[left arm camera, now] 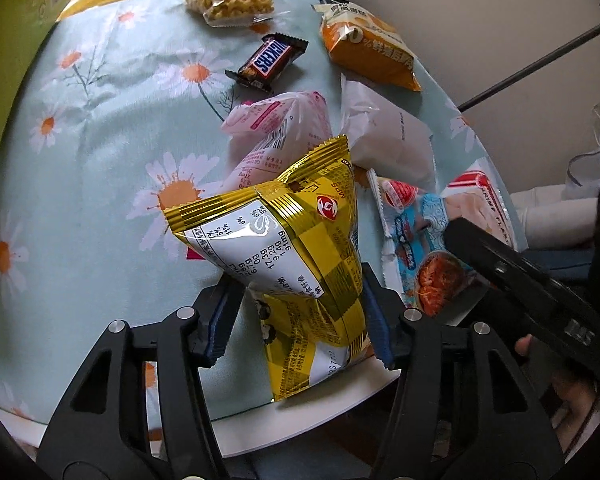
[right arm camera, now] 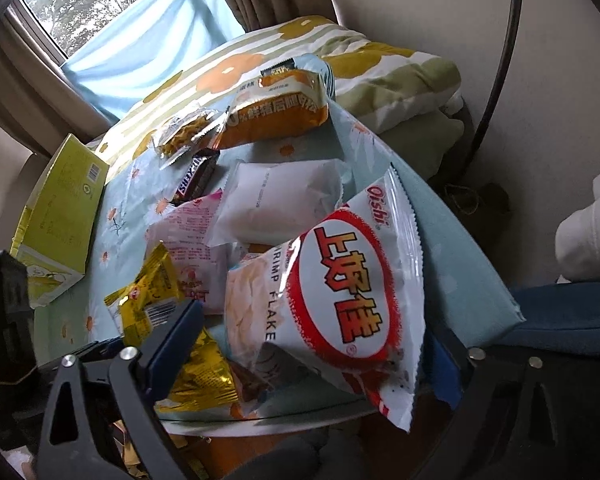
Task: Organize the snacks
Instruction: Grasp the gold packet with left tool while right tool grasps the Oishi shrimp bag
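Left wrist view: left gripper (left arm camera: 300,320), jaws closed on the gold snack bag (left arm camera: 300,248) lifted above the near edge of the daisy-print worktop (left arm camera: 100,128), Snickers bar (left arm camera: 266,62) farther back; right wrist view: right gripper (right arm camera: 312,360), jaws spread around the shrimp flakes bag (right arm camera: 340,292), grip unclear.

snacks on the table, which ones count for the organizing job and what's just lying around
Part of the job:
gold bag, held in the left gripper
Oishi bag, between the right gripper's fingers
Snickers
waffle
orange bag
pink bag
white packet

Just lying about:
green box
pillow
curtain
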Tool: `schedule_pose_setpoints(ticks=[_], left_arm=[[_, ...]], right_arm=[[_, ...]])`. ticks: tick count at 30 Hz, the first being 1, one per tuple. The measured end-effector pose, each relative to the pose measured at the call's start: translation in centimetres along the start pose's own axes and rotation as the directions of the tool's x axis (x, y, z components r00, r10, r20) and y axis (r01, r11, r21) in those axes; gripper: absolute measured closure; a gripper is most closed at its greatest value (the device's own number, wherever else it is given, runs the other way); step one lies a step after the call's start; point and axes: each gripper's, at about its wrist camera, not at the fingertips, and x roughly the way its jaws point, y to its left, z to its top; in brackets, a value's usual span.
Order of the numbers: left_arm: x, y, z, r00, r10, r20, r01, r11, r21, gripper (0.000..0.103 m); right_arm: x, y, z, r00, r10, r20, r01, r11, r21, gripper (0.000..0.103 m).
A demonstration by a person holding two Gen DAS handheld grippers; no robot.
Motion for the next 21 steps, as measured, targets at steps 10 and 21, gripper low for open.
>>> schedule_pose_setpoints(ticks=[10, 21], left_arm=[[-0.2, 0.1, -0.4, 1.0, 0.008, 0.006, -0.008, 1.0, 0.009, 0.051], [-2.9, -0.6, -0.1, 0.998, 0.004, 0.056, -0.005, 1.0, 0.025, 0.051]], right_arm=[[0.5, -0.4, -0.3, 1.0, 0.011, 0.006, -0.011, 1.0, 0.003, 0.033], [-2.2, 0.6, 0.0, 0.998, 0.023, 0.053, -0.022, 1.0, -0.021, 0.035]])
